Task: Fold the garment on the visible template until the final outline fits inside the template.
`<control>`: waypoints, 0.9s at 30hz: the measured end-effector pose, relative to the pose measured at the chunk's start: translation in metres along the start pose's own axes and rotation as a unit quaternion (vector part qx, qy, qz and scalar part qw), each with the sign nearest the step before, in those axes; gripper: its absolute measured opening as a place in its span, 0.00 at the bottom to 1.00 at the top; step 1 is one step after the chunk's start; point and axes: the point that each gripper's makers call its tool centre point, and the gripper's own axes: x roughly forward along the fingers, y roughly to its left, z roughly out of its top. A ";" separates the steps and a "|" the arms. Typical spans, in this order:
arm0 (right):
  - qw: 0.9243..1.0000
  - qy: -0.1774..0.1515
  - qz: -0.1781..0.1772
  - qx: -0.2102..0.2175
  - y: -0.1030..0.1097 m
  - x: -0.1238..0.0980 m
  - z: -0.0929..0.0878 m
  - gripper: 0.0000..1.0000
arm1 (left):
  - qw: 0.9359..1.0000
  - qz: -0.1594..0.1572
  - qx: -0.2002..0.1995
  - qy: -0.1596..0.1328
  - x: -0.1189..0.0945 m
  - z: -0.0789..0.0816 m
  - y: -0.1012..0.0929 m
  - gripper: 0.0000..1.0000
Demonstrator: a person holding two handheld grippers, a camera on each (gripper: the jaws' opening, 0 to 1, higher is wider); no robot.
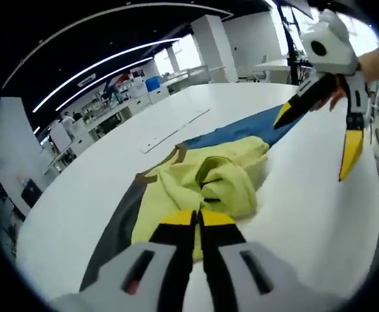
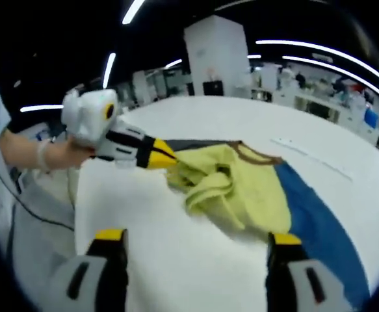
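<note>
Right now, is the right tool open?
Yes: in the right gripper view, the right tool has its two yellow-tipped jaws standing far apart, with bare white table between them.

Two gripper-mounted views facing each other across one garment

The left gripper view looks low and close along its jaws over the yellow garment [image 1: 209, 179] toward the right gripper [image 1: 316, 140]; the right gripper view sits higher and farther back, facing the left gripper [image 2: 166, 156]; both share the garment and white table [image 1: 98, 169].
</note>
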 end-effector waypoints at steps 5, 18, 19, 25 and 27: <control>1.000 0.001 0.003 -0.007 0.005 0.013 -0.003 0.71 | 1.000 0.019 -0.014 -0.017 -0.018 0.007 0.018 0.00; 0.999 0.021 -0.002 -0.035 0.021 0.045 -0.011 0.41 | 0.997 0.054 -0.036 -0.031 -0.050 0.014 0.041 0.00; 0.999 0.023 -0.009 -0.048 0.017 0.047 -0.011 0.38 | 0.997 0.055 -0.037 -0.032 -0.051 0.013 0.042 0.00; 0.981 0.021 -0.065 -0.180 -0.007 0.047 0.004 0.21 | 0.997 0.066 -0.043 -0.028 -0.061 0.009 0.046 0.00; 0.966 0.034 -0.070 -0.247 -0.008 0.048 0.005 0.18 | 0.996 0.071 -0.047 -0.028 -0.064 0.005 0.051 0.00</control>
